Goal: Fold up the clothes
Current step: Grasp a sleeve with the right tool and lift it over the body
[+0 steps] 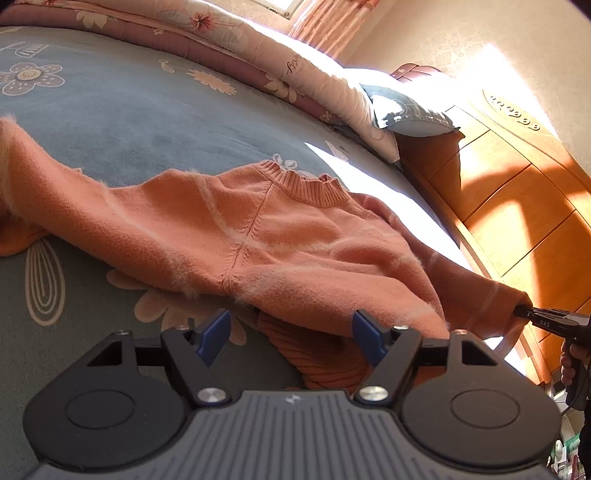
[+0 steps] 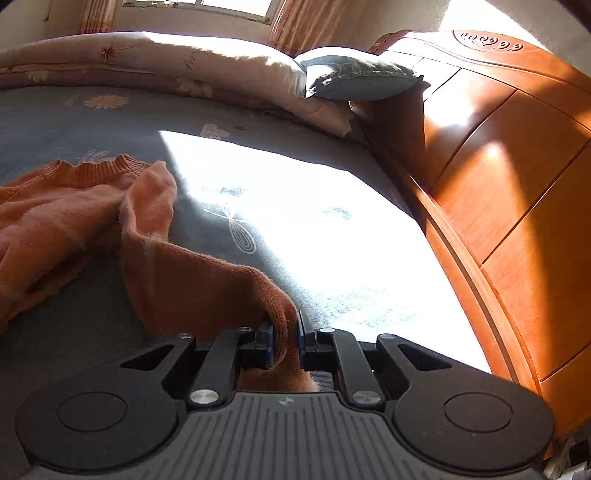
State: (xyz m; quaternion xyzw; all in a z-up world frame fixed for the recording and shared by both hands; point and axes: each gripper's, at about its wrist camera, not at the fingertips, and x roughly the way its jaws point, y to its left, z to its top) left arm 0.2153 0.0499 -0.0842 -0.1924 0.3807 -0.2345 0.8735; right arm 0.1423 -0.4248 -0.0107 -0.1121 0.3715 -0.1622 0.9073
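Fuzzy orange knit sweater [image 1: 258, 236] spread on grey-blue floral bed sheet [image 1: 110, 110], ribbed collar toward wooden headboard [image 2: 498, 166]. Sleeve cuff [image 2: 284, 332] clamped in right tongs [image 2: 284, 339], drawn outward, probably for straightening before fold. Left tongs [image 1: 290, 332] held open above hem, nothing gripped.

Hard sunlight from the window [image 2: 207, 5] at the bed's far edge. Blown-out glare patch on the bedsheet [image 2: 295, 206] near the wooden headboard [image 2: 517, 184]. Deep shadows elsewhere. Strong fisheye bending at edges; corners dark; focus sharp.
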